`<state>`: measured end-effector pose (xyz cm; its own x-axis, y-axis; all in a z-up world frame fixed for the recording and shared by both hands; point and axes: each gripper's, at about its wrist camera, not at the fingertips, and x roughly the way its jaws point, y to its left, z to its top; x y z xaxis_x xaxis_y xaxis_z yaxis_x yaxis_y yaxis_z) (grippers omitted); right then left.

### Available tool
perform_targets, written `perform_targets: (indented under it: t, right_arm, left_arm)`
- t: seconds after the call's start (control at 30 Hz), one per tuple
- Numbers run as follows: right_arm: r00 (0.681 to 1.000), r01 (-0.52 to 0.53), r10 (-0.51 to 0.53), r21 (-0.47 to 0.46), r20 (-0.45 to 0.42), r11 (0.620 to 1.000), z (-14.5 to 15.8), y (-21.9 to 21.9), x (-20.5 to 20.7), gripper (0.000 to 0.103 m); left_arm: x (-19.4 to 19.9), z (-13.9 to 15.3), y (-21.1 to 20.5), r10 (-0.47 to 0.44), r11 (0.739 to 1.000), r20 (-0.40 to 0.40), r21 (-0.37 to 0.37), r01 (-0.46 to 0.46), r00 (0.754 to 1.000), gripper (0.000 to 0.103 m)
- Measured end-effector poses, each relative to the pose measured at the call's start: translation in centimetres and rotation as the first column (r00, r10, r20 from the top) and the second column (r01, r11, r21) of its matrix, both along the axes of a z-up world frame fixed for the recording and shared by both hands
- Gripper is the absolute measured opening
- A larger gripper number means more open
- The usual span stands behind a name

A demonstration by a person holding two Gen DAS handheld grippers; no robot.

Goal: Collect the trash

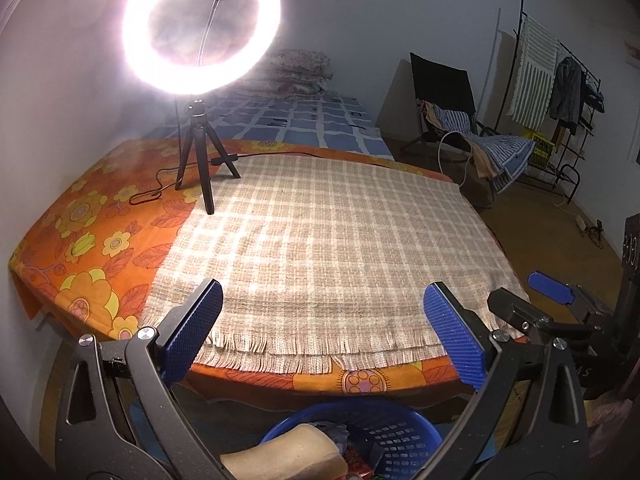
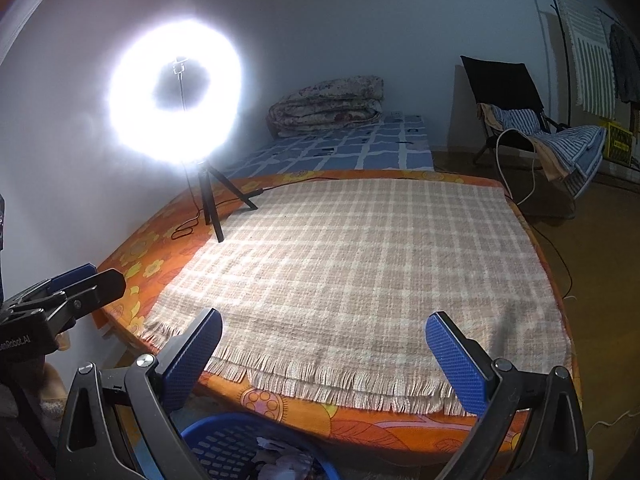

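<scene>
My left gripper [image 1: 322, 328] is wide open and holds nothing. My right gripper [image 2: 324, 356] is wide open too, with nothing in it. Both hang just past the near edge of the bed [image 1: 80, 216], side by side.

The checked cloth [image 1: 320, 220] on the bed looks bare. I see no trash on it. A ring light [image 1: 200, 28] stands at the far left corner of the cloth.

The trash is down in the blue basket [image 1: 396, 432], on the floor just under the near edge of the bed. In it I see a tan spongy lump [image 1: 288, 456] and some crumpled paper [image 2: 280, 460].

I think the job is almost done. To do it well, I should look slowly along each edge of the cloth for small bits, and keep clear of the light's cord.
</scene>
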<state>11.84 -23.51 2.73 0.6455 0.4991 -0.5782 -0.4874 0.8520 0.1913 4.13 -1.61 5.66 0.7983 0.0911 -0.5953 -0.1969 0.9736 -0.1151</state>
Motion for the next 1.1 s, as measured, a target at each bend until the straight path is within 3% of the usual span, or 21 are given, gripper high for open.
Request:
perform_targets:
  t: [1.1]
  right_arm:
    - [1.0, -0.007, 0.008, -0.017, 0.013, 1.0, 0.2, -0.11, -0.78, 0.103]
  left_arm:
    - [-0.29, -0.7, 0.18, 0.007, 1.0, -0.022, -0.02, -0.008, 1.0, 0.102]
